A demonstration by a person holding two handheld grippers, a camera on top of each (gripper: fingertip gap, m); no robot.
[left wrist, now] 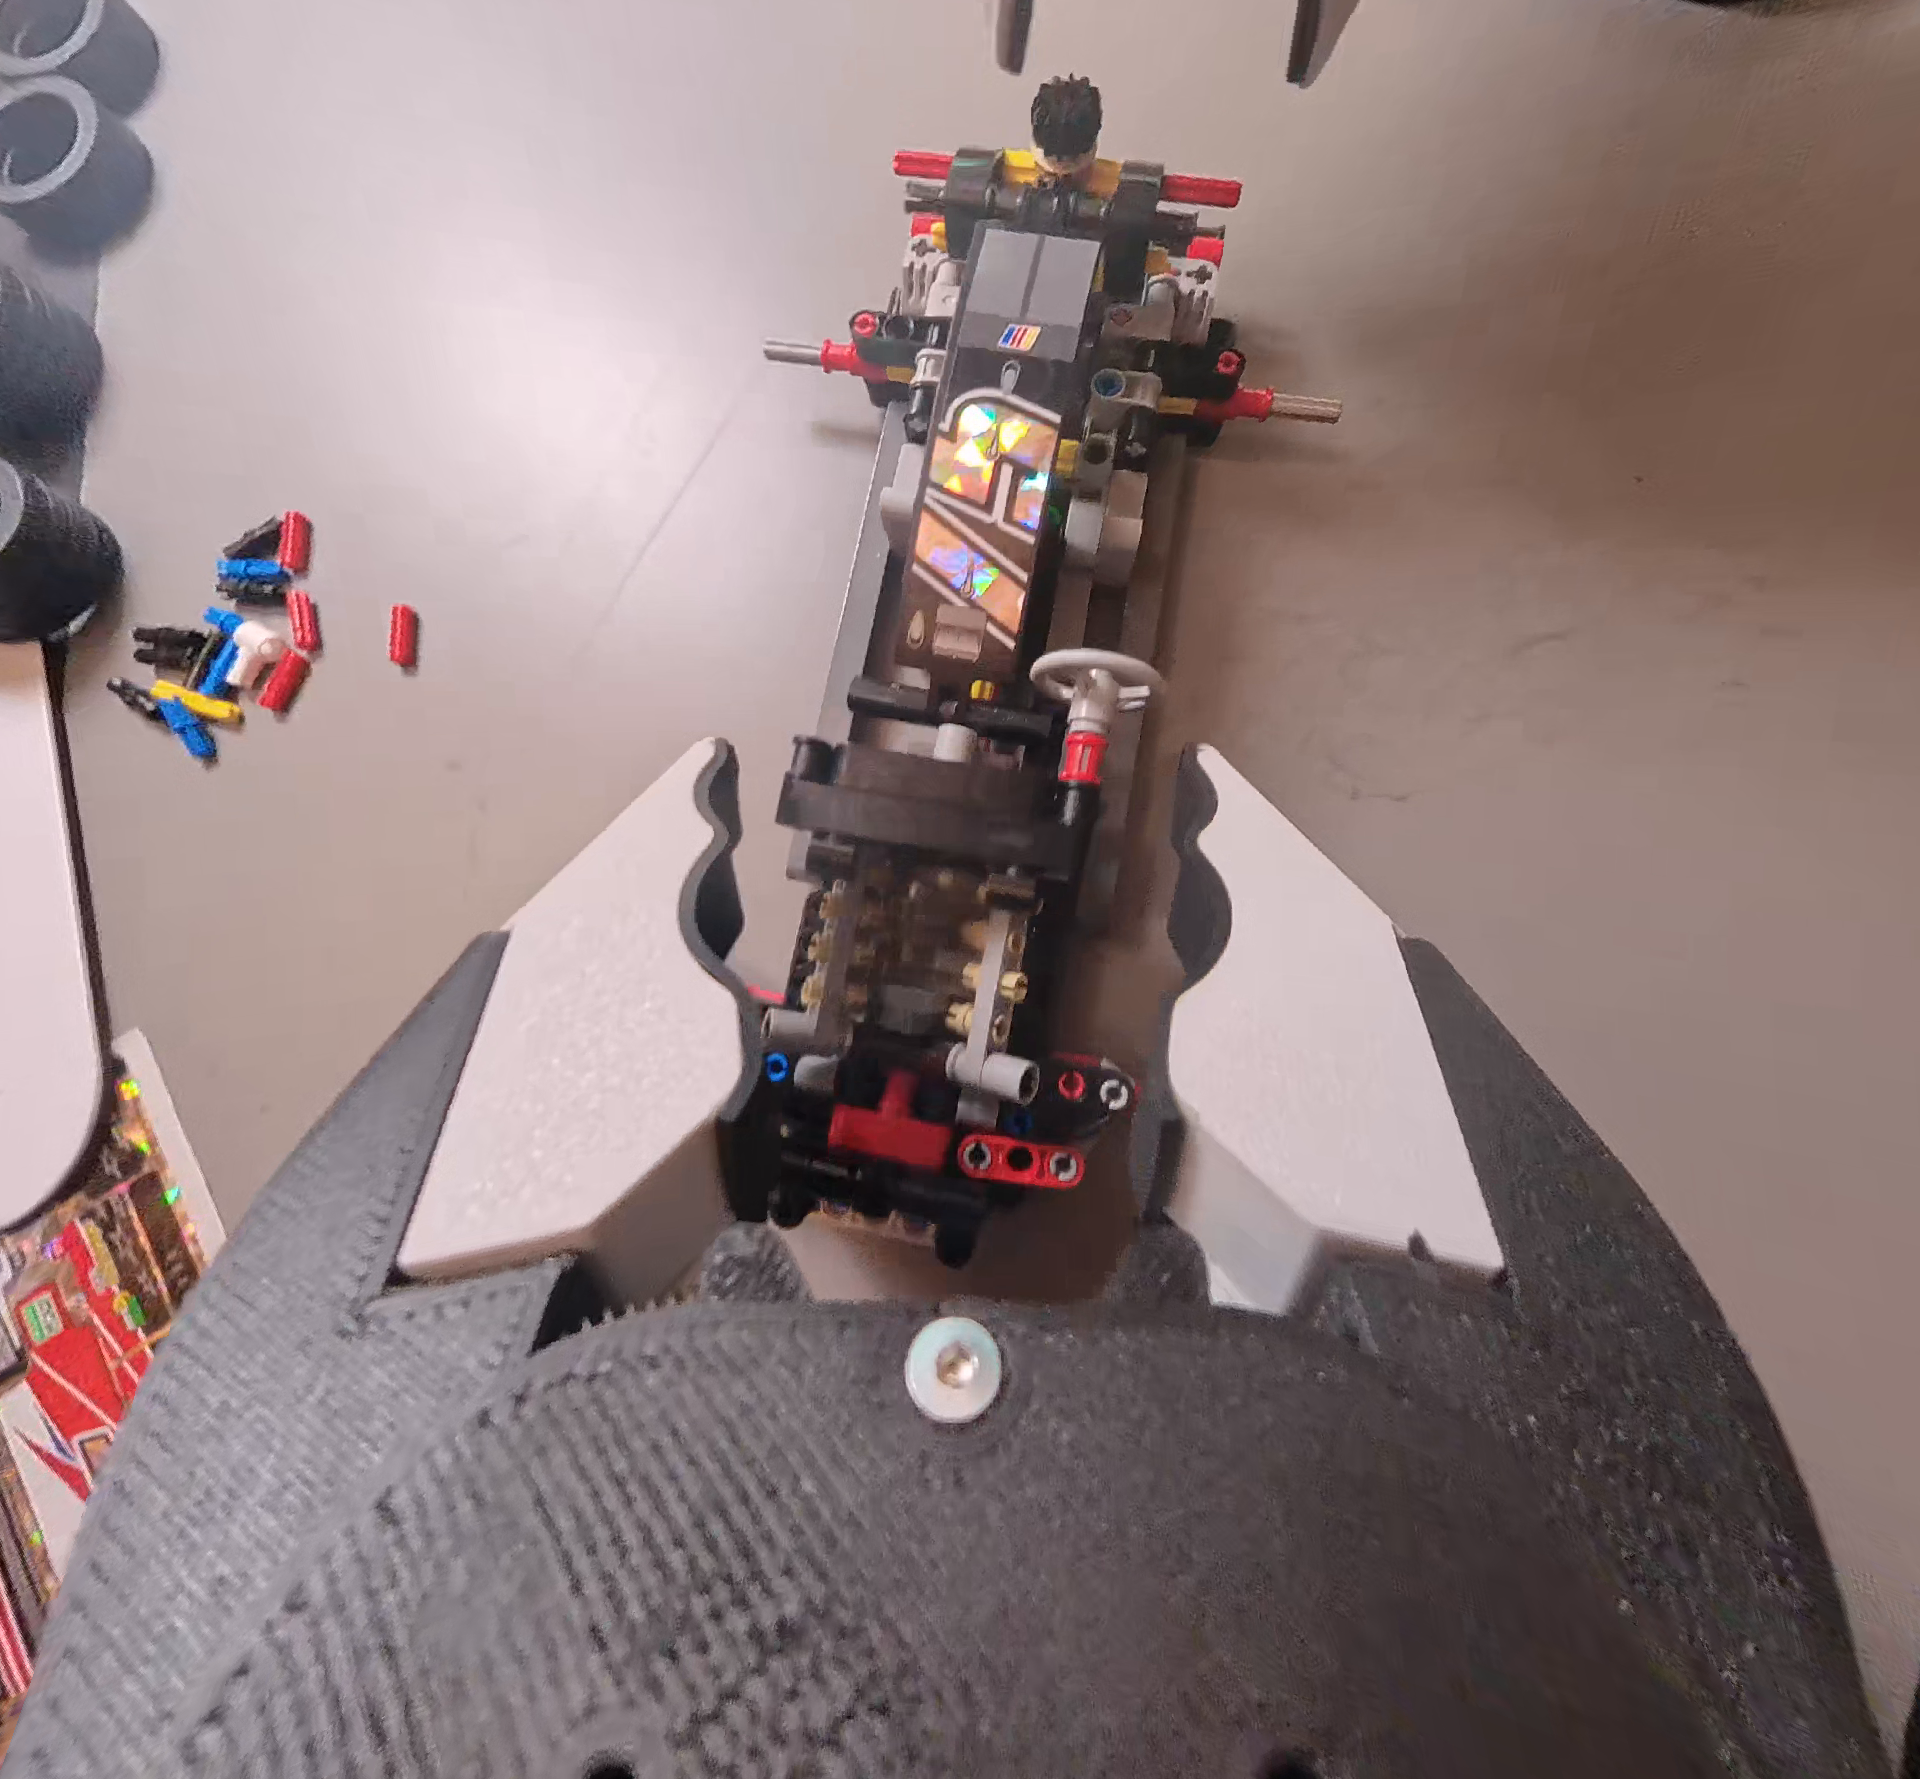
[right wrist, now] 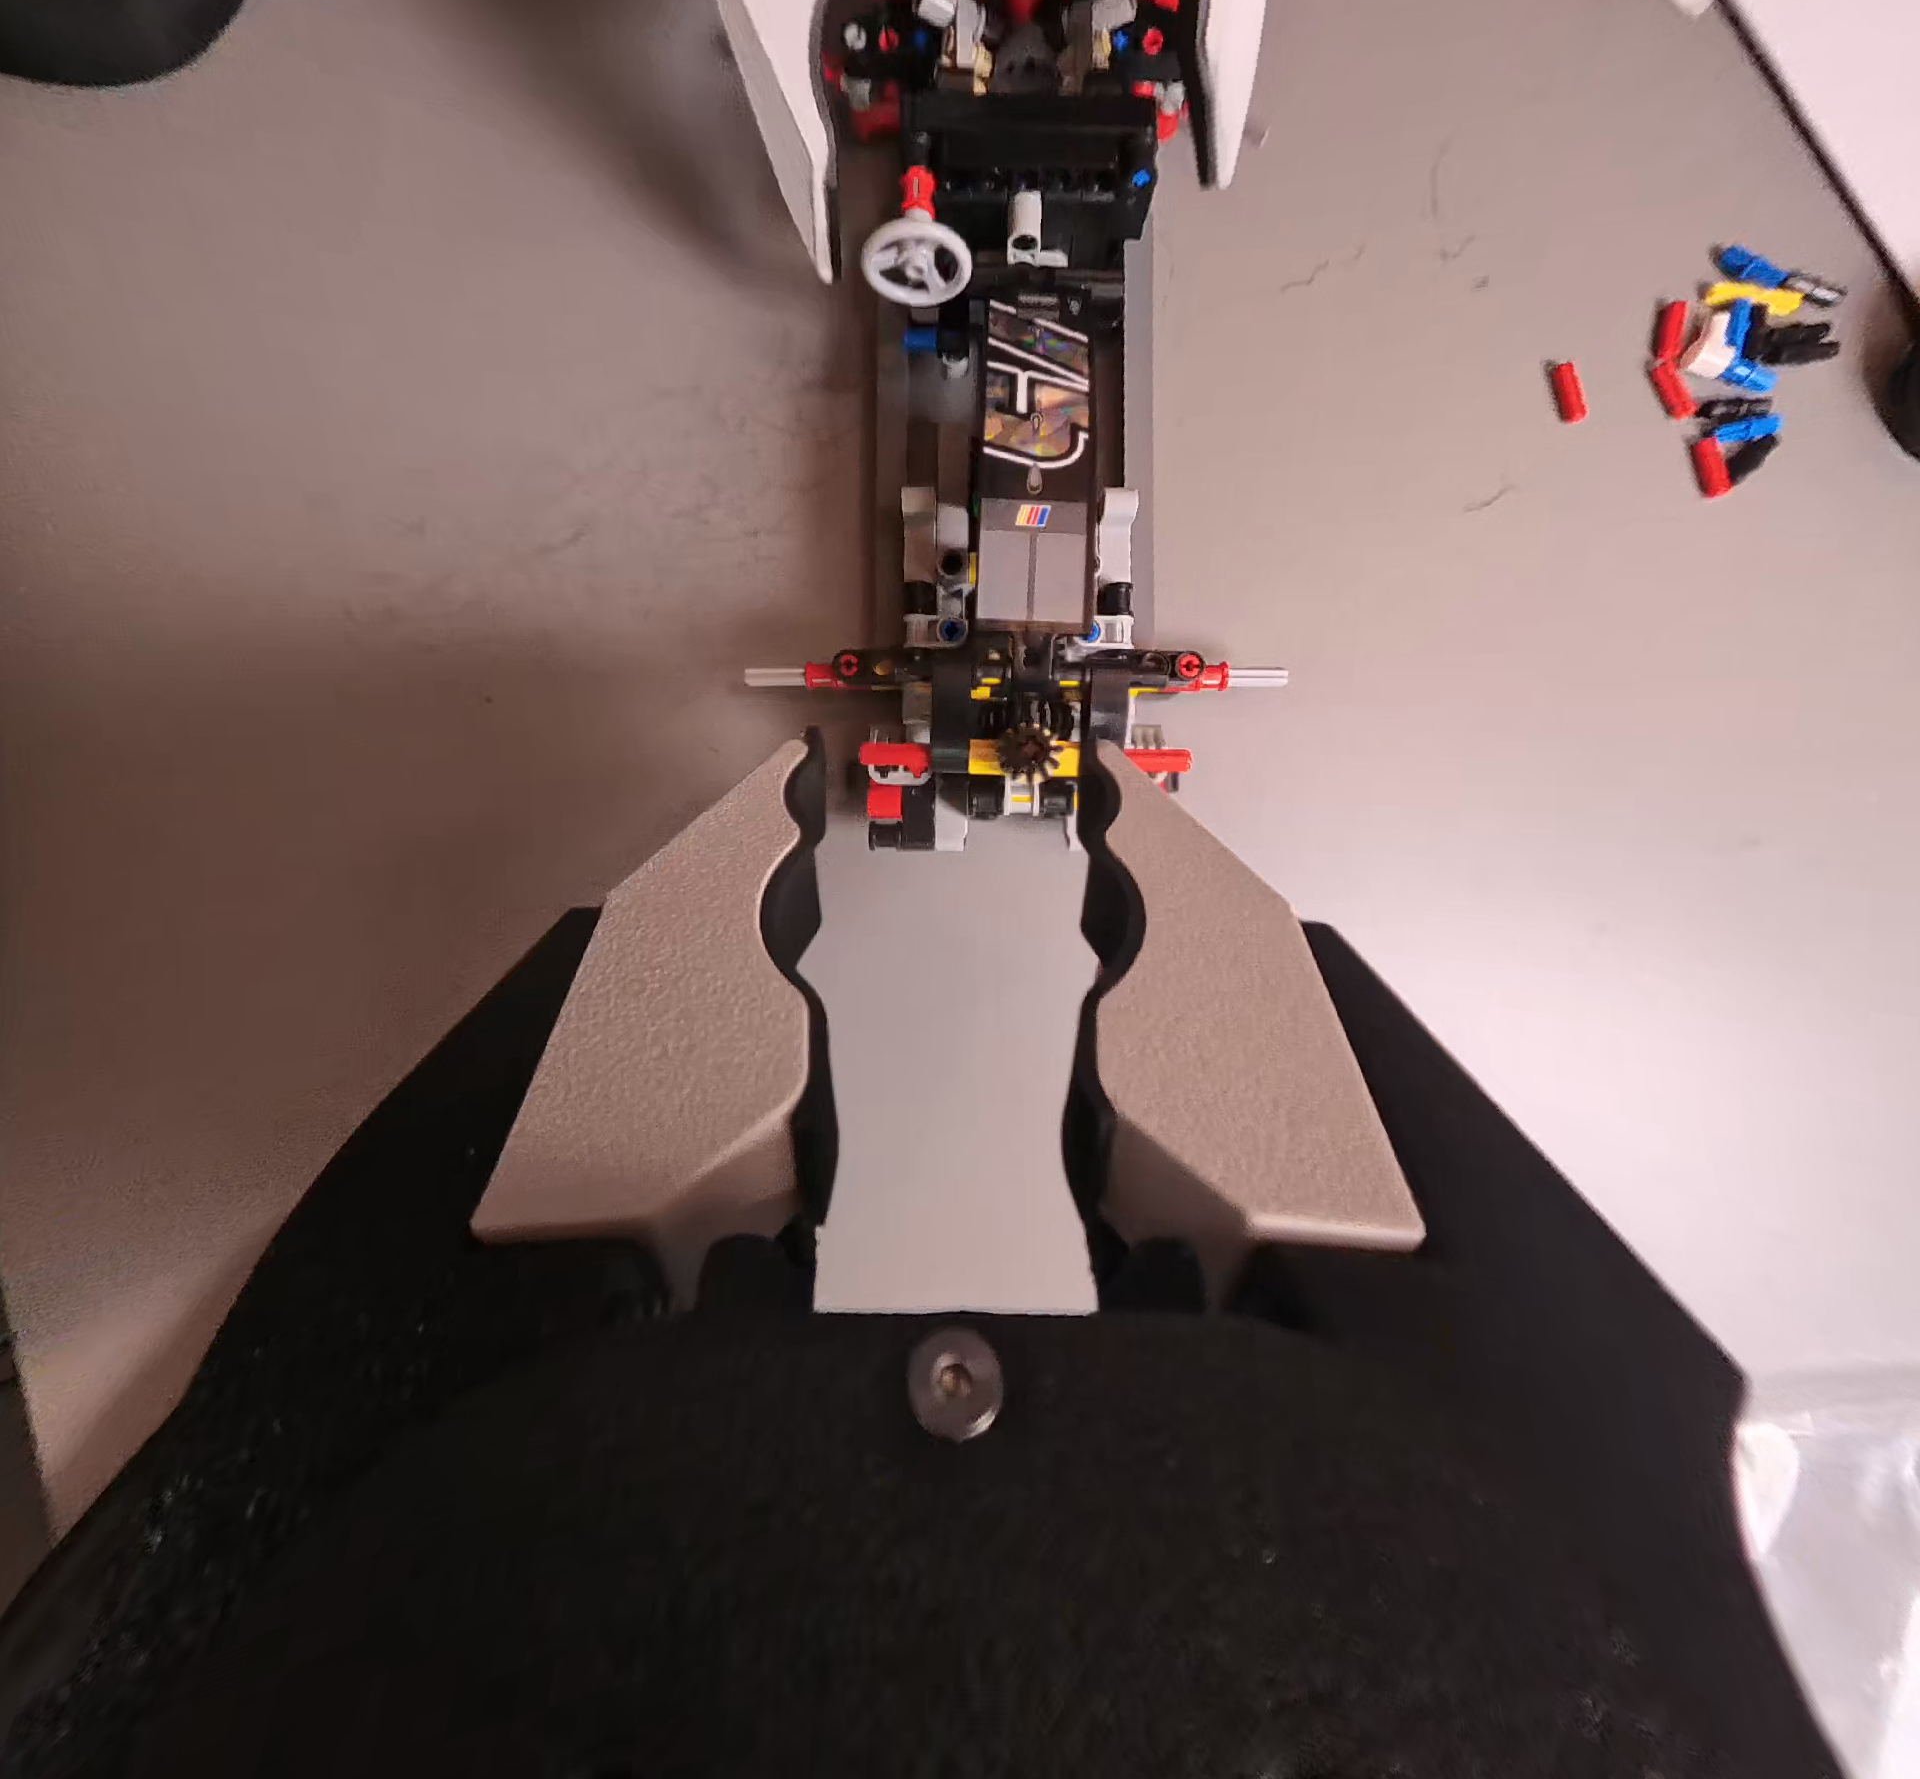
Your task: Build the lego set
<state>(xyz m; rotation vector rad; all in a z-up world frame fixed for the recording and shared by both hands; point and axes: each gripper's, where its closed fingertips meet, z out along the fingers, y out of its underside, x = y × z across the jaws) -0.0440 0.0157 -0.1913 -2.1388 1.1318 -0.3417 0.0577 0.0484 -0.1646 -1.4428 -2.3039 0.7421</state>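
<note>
Black and grey beams make up the long lego car chassis (left wrist: 997, 649), which lies flat on the beige table (left wrist: 1558, 586) and runs up the middle of both views. Its centre panel carries a shiny holographic sticker (left wrist: 987, 503), a grey steering wheel (left wrist: 1091, 675) stands beside it, and red-tipped axles (left wrist: 1049, 373) stick out on both sides. A dark gear (right wrist: 1027, 744) sits at the end nearest the right gripper.

Bare table lies open on both sides of the chassis. A small pile of loose red, blue, yellow and black pins (left wrist: 229, 633) rests well apart at the left edge of the left wrist view, with black tyres (left wrist: 62, 67) stacked in the upper left corner.

The left gripper (left wrist: 956, 773) reaches in from the bottom of its frame, its white fingers spread wide on either side of the chassis's engine end; whether they touch it cannot be told. The right gripper (right wrist: 951, 763) comes from the opposite end, jaws parted, its tips just beside the gear end and holding nothing.
</note>
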